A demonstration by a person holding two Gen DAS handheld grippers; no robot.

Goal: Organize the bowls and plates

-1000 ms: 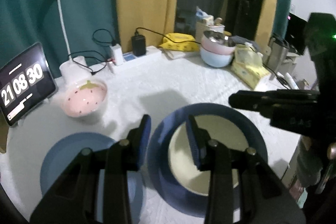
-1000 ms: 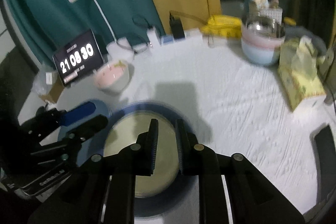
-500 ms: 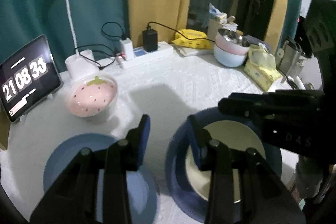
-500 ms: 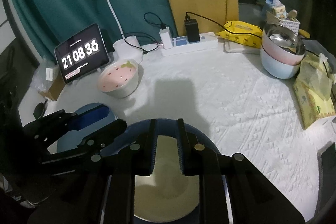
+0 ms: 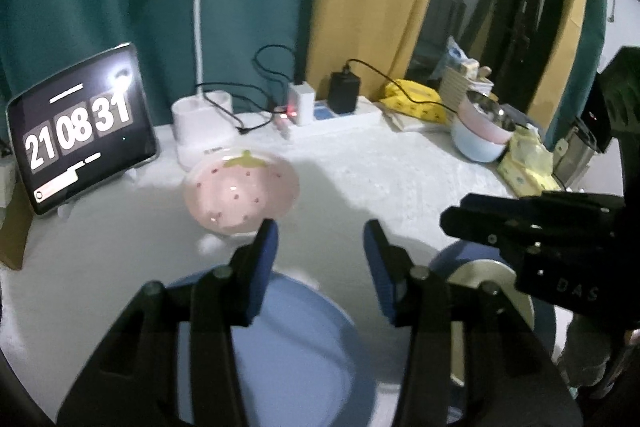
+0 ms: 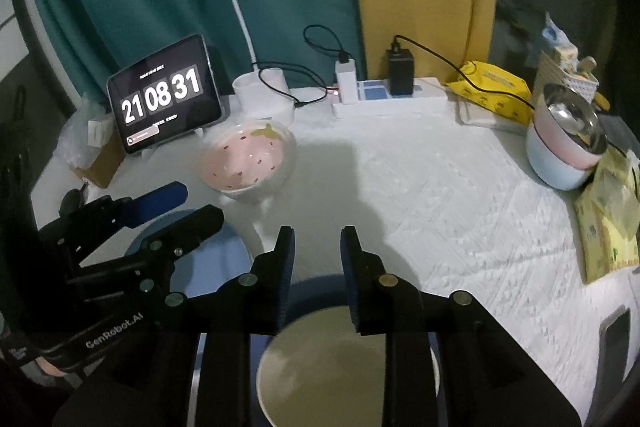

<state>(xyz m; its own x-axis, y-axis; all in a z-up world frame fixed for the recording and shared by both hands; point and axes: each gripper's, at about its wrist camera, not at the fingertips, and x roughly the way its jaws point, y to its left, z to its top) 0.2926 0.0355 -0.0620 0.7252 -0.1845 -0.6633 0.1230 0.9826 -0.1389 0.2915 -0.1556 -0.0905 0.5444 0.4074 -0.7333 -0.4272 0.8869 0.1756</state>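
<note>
One stack is made, the cream bowl [image 6: 344, 359] resting in a dark blue plate [image 6: 316, 291], while a light blue plate [image 5: 280, 351] and strawberry bowl [image 6: 248, 159] beyond it lie loose beneath both empty claws, left [image 5: 320, 239] and right [image 6: 316, 247], whose jaws have just been opening.

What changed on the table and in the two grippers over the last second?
Both grippers have drawn back from the cream bowl in the dark blue plate. The left gripper and right gripper have just been opening, nothing between the jaws. The strawberry bowl and light blue plate stayed put.
</note>
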